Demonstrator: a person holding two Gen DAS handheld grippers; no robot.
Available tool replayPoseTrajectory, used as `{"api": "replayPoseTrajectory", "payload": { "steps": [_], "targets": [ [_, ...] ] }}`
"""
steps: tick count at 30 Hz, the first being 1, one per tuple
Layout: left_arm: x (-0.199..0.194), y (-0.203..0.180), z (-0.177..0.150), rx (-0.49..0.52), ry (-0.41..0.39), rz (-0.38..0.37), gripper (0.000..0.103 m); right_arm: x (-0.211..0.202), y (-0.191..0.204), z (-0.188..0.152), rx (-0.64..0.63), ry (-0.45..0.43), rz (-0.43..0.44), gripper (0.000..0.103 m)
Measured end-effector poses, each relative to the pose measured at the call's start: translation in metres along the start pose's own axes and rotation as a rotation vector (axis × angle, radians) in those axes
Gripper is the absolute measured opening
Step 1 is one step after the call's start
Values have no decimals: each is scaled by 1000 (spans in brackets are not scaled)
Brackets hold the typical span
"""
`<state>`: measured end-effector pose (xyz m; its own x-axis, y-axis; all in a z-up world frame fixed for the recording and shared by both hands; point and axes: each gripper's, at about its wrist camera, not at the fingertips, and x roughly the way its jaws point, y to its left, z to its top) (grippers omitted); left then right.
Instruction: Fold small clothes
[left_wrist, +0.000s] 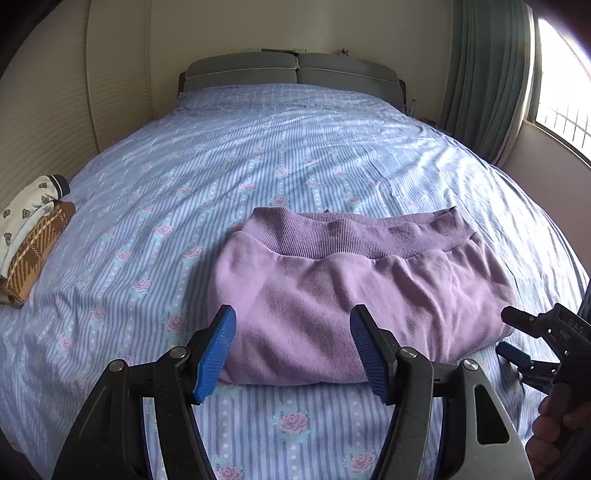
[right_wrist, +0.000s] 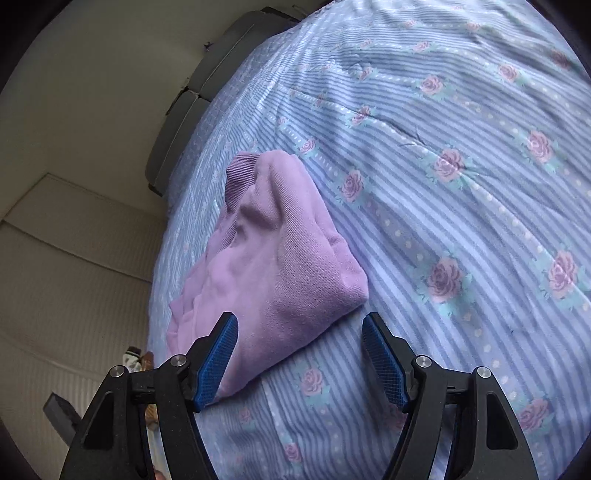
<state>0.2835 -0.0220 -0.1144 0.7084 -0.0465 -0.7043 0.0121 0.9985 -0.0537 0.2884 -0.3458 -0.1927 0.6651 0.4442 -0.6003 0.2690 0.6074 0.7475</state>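
folded purple garment (left_wrist: 354, 291), waistband toward headboard (left_wrist: 291, 72)

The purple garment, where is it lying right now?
In the left wrist view the purple garment lies folded on the striped bedcover, just beyond the open left gripper.

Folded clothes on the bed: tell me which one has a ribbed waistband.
The lilac sweatpants lying alone mid-bed; the white printed garment and brown plaid one sit stacked at the left edge.

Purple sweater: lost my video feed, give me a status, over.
Left gripper and right gripper open, both empty. Purple sweater folded on the bed. Nothing in the way.
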Motion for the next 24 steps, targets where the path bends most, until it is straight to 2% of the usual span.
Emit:
{"api": "replayPoseTrajectory", "payload": {
  "steps": [4, 5, 7, 8, 10, 14, 18, 24],
  "targets": [
    [-3, 11, 3, -23, -9, 17, 63, 21, 0, -1, 25, -23, 11, 71],
    [-3, 13, 4, -27, -9, 21, 63, 23, 0, 1, 28, -40, 13, 68],
    [-2, 17, 4, -37, -6, 30, 63, 27, -2, 7, 58, -64, 14, 55],
    [-1, 19, 5, -41, -3, 33, 63, 28, -4, 9, 75, -71, 11, 45],
    [-1, 23, 4, -48, -2, 34, 63, 28, -5, 12, 86, -75, 18, 40],
    [-4, 30, 2, -56, 0, 53, 63, 16, 16, 11, -20, -117, -38, 33],
    [-11, 51, 0, -86, 5, 80, 63, 1, 69, 6, -233, -212, -136, 32],
    [-28, 103, -1, -141, -4, 137, 63, 4, 173, -35, -689, -332, -324, 32]
  ]
}}
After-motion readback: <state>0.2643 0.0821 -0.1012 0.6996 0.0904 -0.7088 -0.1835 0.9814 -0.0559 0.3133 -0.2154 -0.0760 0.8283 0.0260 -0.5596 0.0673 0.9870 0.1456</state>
